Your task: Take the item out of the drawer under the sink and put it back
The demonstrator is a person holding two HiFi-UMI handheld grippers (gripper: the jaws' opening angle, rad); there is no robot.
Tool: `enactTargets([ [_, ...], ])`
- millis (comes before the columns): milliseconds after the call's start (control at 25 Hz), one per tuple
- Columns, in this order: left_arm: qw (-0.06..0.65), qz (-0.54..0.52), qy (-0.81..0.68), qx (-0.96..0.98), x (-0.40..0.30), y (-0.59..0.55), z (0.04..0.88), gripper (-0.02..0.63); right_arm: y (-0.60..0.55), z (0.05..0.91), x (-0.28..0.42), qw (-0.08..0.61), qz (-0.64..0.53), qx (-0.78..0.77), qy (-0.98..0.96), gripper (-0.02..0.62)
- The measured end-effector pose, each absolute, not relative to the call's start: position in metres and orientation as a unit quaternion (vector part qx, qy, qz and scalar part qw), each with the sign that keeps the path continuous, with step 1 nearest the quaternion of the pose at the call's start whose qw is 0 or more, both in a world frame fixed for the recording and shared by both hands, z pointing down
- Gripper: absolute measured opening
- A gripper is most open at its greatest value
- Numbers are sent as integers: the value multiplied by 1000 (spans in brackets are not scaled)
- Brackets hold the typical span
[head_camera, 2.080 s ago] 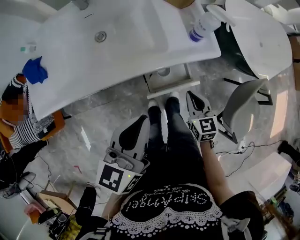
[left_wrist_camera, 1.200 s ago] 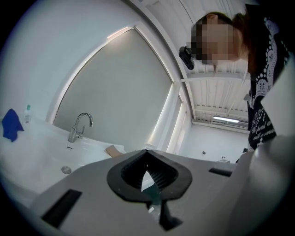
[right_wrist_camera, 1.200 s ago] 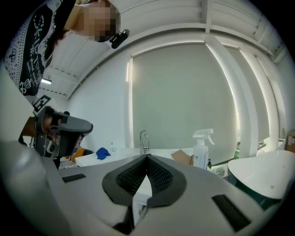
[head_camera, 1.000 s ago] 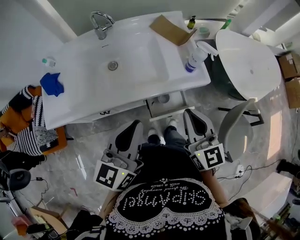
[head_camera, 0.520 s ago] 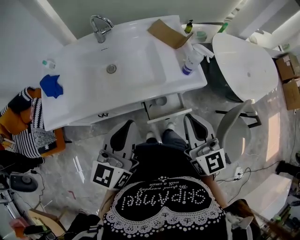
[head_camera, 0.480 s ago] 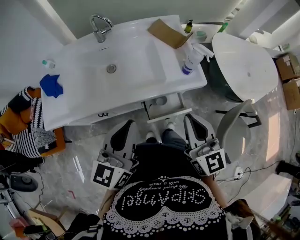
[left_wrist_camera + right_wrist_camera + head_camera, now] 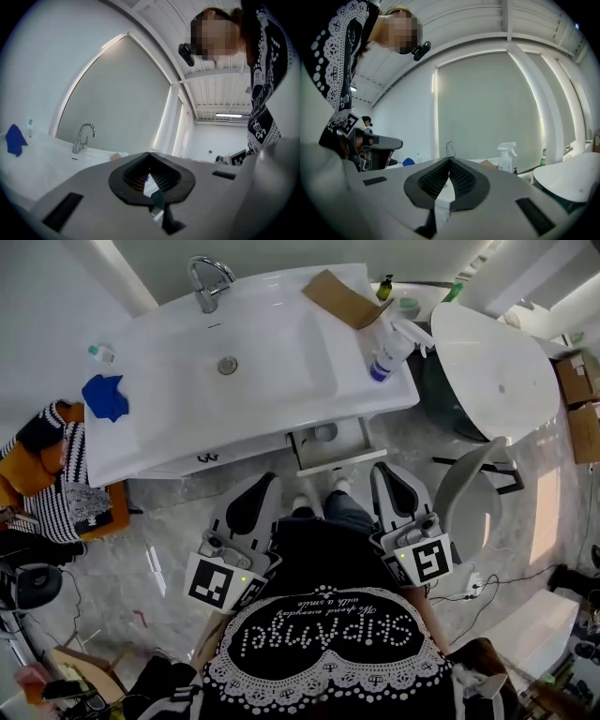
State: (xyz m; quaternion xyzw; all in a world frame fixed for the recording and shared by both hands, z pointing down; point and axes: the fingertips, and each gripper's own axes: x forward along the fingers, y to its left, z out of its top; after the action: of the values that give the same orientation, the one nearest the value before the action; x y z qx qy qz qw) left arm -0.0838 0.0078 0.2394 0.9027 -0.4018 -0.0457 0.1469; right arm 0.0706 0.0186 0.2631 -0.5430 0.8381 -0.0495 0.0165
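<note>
**Two grippers held shut before the open drawer under the sink**

The left gripper point(image 7: 263, 491) and the right gripper point(image 7: 383, 474) point level toward the white sink counter point(image 7: 141, 442), one on each side of the person's legs point(image 7: 328, 517). Each has its jaws pressed together on nothing. The drawer point(image 7: 337, 463) stands pulled out below the counter's front edge, right of centre. A round pale item point(image 7: 325, 433) lies inside it toward the back, apart from both grippers. On the counter, a faucet point(image 7: 208, 282) stands at the back edge and a blue cloth point(image 7: 105, 397) lies at the left end. A spray bottle point(image 7: 389, 345) and a piece of cardboard point(image 7: 342, 298) sit toward the right end.
</note>
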Motion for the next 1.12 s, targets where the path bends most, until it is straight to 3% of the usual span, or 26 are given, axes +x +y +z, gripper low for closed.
enactTargets([
  [1120, 152, -45, -404, 901, -83, 19, 242, 5, 23, 267, 61, 2, -44, -524, 851, 18],
])
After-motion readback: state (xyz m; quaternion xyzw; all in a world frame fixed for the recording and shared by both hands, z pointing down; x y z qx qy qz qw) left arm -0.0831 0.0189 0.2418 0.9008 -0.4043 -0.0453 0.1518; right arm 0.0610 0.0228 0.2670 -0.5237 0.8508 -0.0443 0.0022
